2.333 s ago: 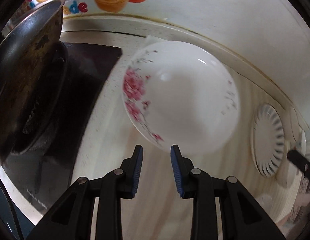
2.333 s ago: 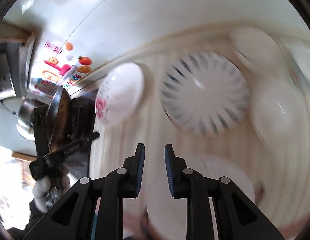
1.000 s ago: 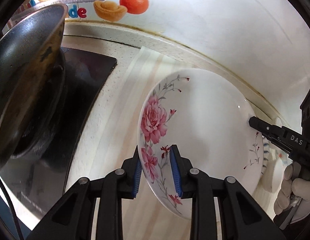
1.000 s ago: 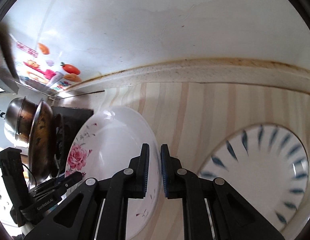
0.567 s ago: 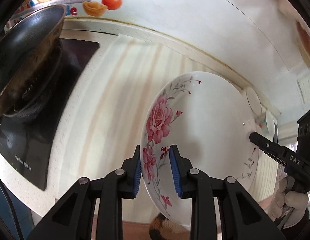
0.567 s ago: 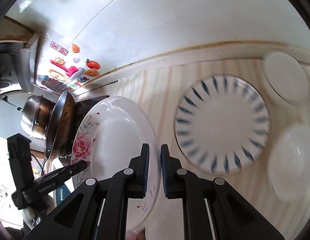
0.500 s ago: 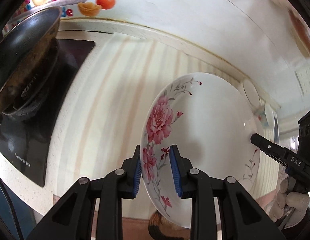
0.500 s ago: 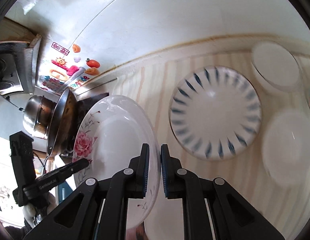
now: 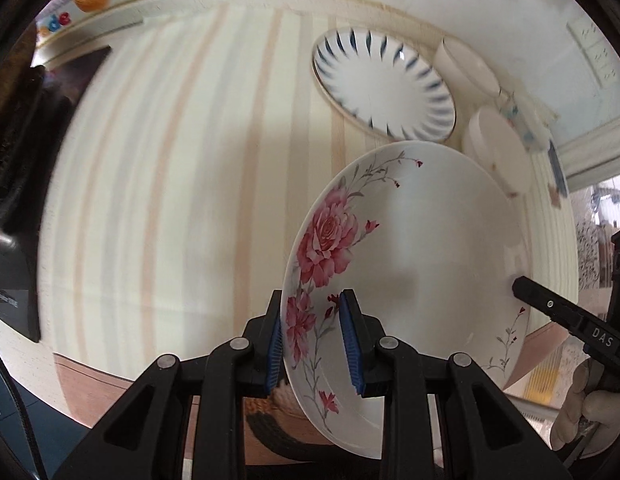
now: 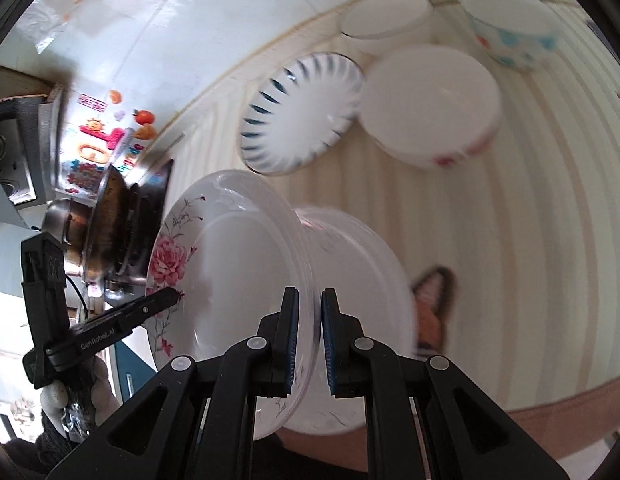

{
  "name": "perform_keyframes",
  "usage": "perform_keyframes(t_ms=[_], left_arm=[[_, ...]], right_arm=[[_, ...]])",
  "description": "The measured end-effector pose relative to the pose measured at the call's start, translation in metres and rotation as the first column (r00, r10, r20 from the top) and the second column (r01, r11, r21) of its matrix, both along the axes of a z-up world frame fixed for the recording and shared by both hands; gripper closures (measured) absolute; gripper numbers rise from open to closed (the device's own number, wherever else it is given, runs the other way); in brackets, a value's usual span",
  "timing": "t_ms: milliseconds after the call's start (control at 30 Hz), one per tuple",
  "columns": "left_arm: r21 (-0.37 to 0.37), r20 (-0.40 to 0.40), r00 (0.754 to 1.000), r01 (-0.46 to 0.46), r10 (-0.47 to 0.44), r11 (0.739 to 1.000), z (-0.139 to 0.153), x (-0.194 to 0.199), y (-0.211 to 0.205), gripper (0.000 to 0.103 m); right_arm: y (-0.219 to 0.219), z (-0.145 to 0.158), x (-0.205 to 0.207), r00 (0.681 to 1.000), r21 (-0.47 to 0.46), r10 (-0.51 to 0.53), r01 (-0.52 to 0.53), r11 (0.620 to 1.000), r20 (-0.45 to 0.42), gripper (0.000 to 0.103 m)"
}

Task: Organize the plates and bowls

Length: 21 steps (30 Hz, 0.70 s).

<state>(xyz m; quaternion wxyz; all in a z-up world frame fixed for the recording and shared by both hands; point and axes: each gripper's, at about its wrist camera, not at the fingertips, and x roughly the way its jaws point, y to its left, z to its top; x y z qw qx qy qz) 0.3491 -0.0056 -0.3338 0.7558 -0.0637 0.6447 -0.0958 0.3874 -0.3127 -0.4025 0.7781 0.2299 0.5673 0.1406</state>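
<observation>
I hold rose plate [image 9: 409, 264] off surface [image 9: 182, 184], left claw [image 9: 313, 342] and right claw [image 10: 310, 340] clamped on opposite rims. Advice: keep plate level, lower onto second plate [image 10: 361, 276] beneath, release together.

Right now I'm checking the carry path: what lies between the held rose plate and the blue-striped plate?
Only bare striped countertop; the left wrist view shows nothing between the rose plate and the blue-striped plate.

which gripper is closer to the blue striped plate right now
Hard to call; probably neither. Both the left gripper and the right gripper are clamped on opposite rims of the rose plate, which is held short of the striped plate lying on the counter.
</observation>
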Motion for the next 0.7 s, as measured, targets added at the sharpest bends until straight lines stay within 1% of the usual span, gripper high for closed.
perform_keyframes(t_ms=[200, 367, 700], left_arm=[[0.058, -0.032, 0.999, 0.034, -0.032, 0.998, -0.020, -0.002, -0.016, 0.079], [0.085, -0.043, 0.999, 0.037, -0.033, 0.996, -0.025, -0.001, -0.015, 0.079], [0.103, -0.066, 0.997, 0.035, -0.028, 0.994, -0.033, 0.002, -0.024, 0.078]], right_arm=[[-0.016, -0.023, -0.009, 0.999, -0.007, -0.024, 0.024, 1.000, -0.028, 0.090], [-0.019, -0.040, -0.008, 0.998, 0.017, -0.031, 0.032, 0.999, -0.054, 0.090], [-0.015, -0.053, 0.001, 0.996, 0.010, -0.027, 0.028, 1.000, -0.090, 0.090]])
